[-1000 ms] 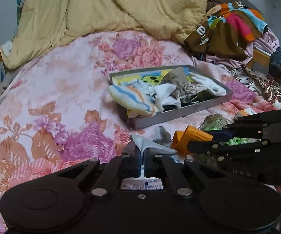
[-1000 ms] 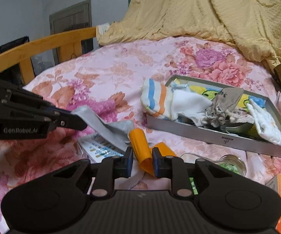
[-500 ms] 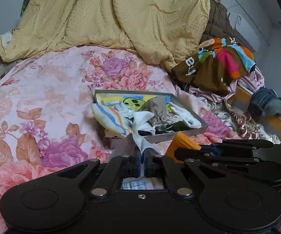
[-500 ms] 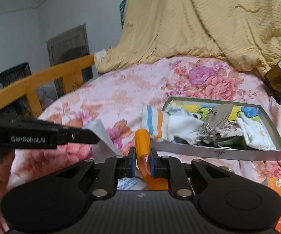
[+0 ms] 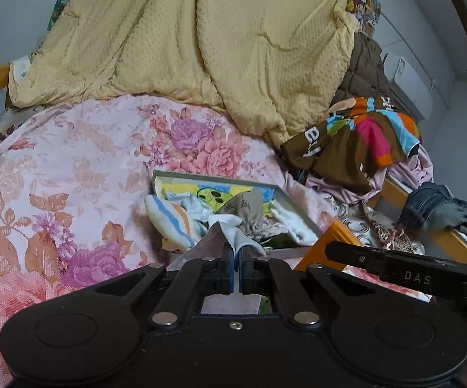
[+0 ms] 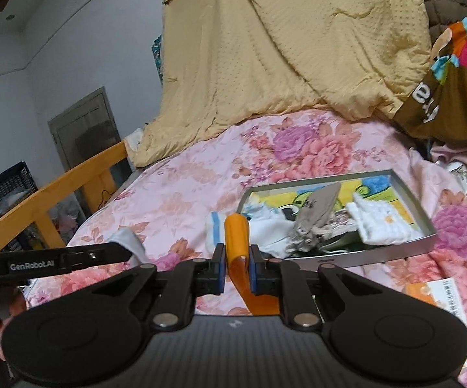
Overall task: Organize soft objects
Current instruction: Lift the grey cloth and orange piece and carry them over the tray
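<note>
Pinching a pale grey sock, your left gripper is pressed together on it; your right gripper clamps an orange sock. Both socks hang above the bed. The metal tray of socks lies at one o'clock from the right gripper, nearer to it.

Bedroom clutter around a floral bedspread.
Heaped at its far end, a yellow quilt; to the quilt's right, a brown jacket and a wall air conditioner. Along the bedspread's left edge, a wooden bed rail, beyond it a black crate and a grey door.
</note>
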Demonstrator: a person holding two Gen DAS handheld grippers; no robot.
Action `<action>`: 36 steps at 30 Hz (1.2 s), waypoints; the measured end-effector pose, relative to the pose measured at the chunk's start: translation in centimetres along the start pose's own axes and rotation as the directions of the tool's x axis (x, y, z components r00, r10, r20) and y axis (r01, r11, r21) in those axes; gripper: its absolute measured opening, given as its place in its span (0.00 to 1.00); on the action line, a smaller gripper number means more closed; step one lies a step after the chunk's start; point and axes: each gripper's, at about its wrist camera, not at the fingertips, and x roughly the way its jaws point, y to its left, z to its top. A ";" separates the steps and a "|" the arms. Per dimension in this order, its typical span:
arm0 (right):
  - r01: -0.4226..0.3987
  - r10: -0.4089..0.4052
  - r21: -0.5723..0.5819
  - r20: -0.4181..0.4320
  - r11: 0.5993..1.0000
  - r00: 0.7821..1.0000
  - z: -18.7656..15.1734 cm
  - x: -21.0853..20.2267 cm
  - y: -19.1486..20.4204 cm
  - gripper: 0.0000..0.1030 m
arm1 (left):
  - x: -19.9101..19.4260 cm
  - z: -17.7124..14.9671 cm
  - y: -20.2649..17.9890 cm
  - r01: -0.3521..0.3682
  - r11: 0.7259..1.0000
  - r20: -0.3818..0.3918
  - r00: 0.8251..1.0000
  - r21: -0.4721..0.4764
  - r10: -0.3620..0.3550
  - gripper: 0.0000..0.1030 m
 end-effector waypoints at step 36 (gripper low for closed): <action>0.063 -0.113 0.229 0.212 0.971 0.971 6.3 8.8 -13.8 0.15 | 11.1 10.6 -2.8 -0.093 0.994 0.071 0.993 -0.057 0.097 0.02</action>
